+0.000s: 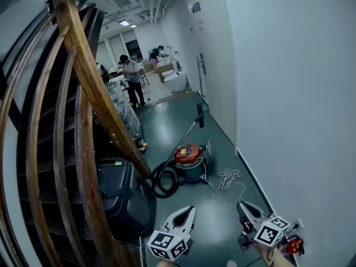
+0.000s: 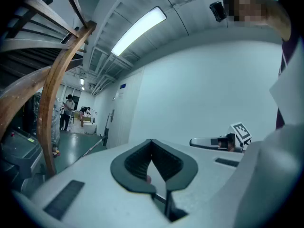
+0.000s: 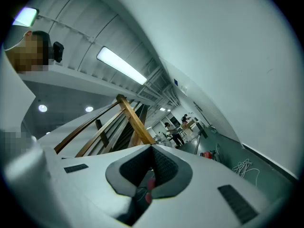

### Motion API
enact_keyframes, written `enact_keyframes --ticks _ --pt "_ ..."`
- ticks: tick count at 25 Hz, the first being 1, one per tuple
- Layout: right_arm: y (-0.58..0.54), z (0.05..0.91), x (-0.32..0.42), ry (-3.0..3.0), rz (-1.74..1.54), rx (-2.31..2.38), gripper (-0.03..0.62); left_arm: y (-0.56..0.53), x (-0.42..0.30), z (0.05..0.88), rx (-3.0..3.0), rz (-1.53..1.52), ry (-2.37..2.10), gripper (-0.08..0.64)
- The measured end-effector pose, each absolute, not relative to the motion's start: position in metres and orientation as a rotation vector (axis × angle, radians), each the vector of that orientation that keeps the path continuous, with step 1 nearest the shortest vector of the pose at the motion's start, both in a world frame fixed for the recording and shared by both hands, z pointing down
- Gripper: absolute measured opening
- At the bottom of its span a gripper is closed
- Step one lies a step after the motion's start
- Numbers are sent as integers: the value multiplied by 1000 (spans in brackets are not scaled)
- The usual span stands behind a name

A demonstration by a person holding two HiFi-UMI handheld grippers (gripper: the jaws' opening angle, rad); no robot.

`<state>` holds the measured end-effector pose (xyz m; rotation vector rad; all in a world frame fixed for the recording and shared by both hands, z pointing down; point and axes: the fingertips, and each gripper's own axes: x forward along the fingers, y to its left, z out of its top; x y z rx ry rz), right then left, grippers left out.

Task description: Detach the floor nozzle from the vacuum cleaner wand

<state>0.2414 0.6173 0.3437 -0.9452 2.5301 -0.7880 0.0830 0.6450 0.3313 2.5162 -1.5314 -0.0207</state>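
A plain white wall (image 1: 289, 93) fills the right side, and a glossy dark-green floor (image 1: 167, 124) runs away beside it. On the left rises a staircase (image 1: 89, 88) with curved, worn wooden rails. A bulky black plastic bin (image 1: 119, 188) sits beneath it. The vacuum cleaner (image 1: 190, 159) — a rounded red-and-teal canister — stands on the floor ahead, near the stair foot and well apart from both grippers. Its black hose (image 1: 164, 179) loops to the left, and its thin pale wand (image 1: 189, 131) slants up to a black end piece (image 1: 199, 115) too small to identify. A white cord (image 1: 227, 179) lies loosely coiled just beside the canister. Lowest in the head view are the left hand-held gripper (image 1: 189, 210) and the right hand-held gripper (image 1: 243, 206). Both are smooth white shells with their jaws pressed together and nothing between them.
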Motion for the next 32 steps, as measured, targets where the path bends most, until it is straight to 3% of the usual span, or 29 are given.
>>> enact_keyframes --ticks 32 --pt "547 356 261 2709 -773 -778 17 578 172 344 2408 -23 -1458 3"
